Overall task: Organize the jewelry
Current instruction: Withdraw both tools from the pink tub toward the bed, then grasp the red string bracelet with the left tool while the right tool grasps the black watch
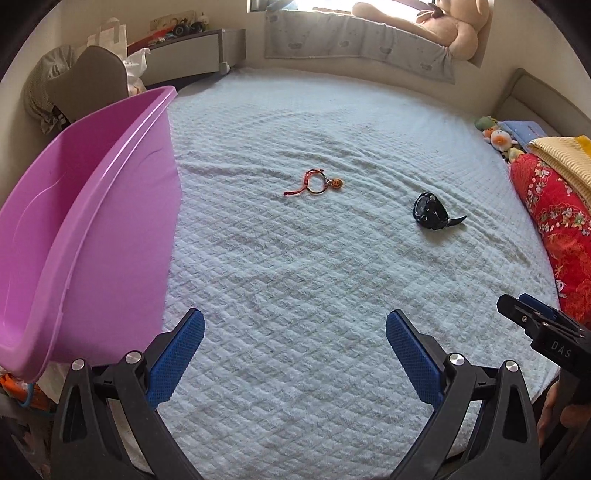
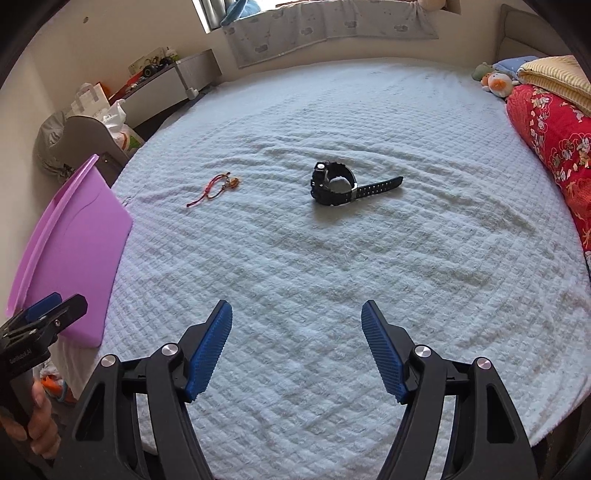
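A red cord bracelet (image 1: 314, 182) with a small charm lies on the white quilted bed (image 1: 295, 277), and a black wristwatch (image 1: 432, 212) rests to its right. The right wrist view shows the same bracelet (image 2: 216, 189) left of the watch (image 2: 338, 183), whose strap trails right. My left gripper (image 1: 294, 326) hangs open over bare quilt, well short of both items. My right gripper (image 2: 296, 315) is open too, nothing between its blue pads, the watch ahead of it. A purple plastic tub (image 1: 85, 221) stands at the bed's left edge.
A red floral quilt (image 1: 561, 221) and a yellow blanket (image 2: 554, 75) are piled at the bed's right side with small plush toys (image 2: 493, 81). A large teddy bear (image 1: 436, 26) sits on the window ledge. A chair and bags stand beyond the tub.
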